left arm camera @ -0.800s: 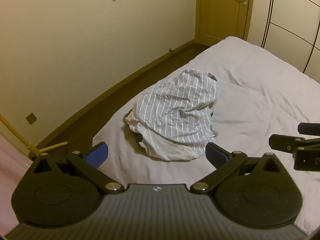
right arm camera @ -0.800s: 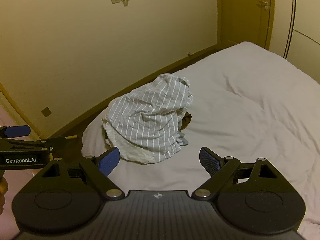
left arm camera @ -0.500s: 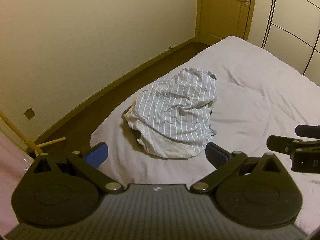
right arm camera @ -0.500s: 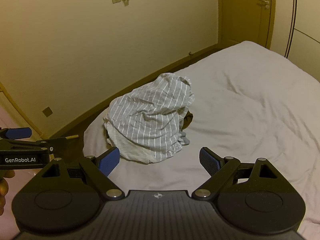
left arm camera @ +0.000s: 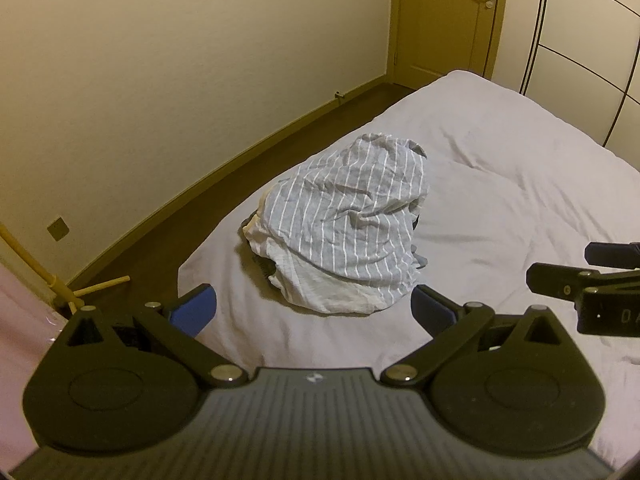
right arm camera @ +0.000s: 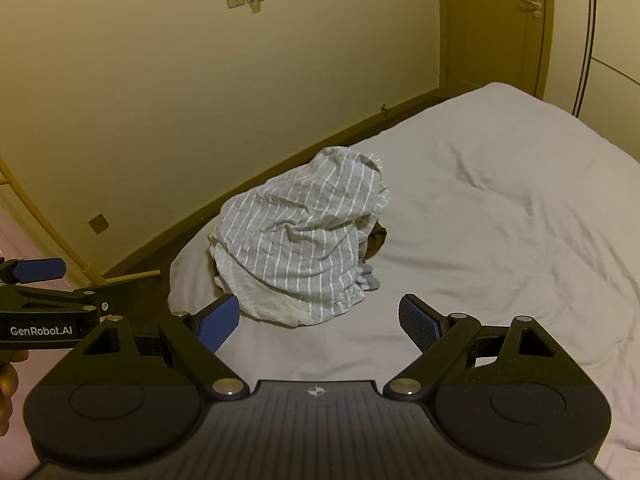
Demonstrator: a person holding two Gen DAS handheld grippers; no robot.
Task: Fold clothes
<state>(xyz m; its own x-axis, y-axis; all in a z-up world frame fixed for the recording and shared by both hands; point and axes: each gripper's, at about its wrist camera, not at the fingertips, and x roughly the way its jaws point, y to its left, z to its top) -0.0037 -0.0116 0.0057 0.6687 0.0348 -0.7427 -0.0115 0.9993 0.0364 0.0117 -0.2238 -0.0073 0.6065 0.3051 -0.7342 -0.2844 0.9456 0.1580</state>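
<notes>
Left tongs [left arm camera: 314,308]: spread wide, empty, held above the near edge of the bed, aimed at the heap.
Right tongs [right arm camera: 318,318]: likewise gaping, nothing between the blue pads, just beside the left pair.
Striped garment [left arm camera: 348,220]: grey with thin white stripes, crumpled into a mound near the bed's left edge, close to the corner.
White garment [left arm camera: 332,292]: pale cloth poking out beneath the striped one at the front of the heap.
Other cloth: something dark [right arm camera: 376,238] tucked under the right side; kind not clear.
Bed [right arm camera: 500,208]: white cover, rumpled, soft underfoot for a pinch.
Handling: probably light, limp, no stiffness; likely to drape and drag neighbours along when lifted.
Grip: best at a free hem or corner of the striped layer, at the near lower fringe [right arm camera: 344,300], pinching one layer only.
Risk: catching the bed cover or the white piece together with the stripes.
</notes>
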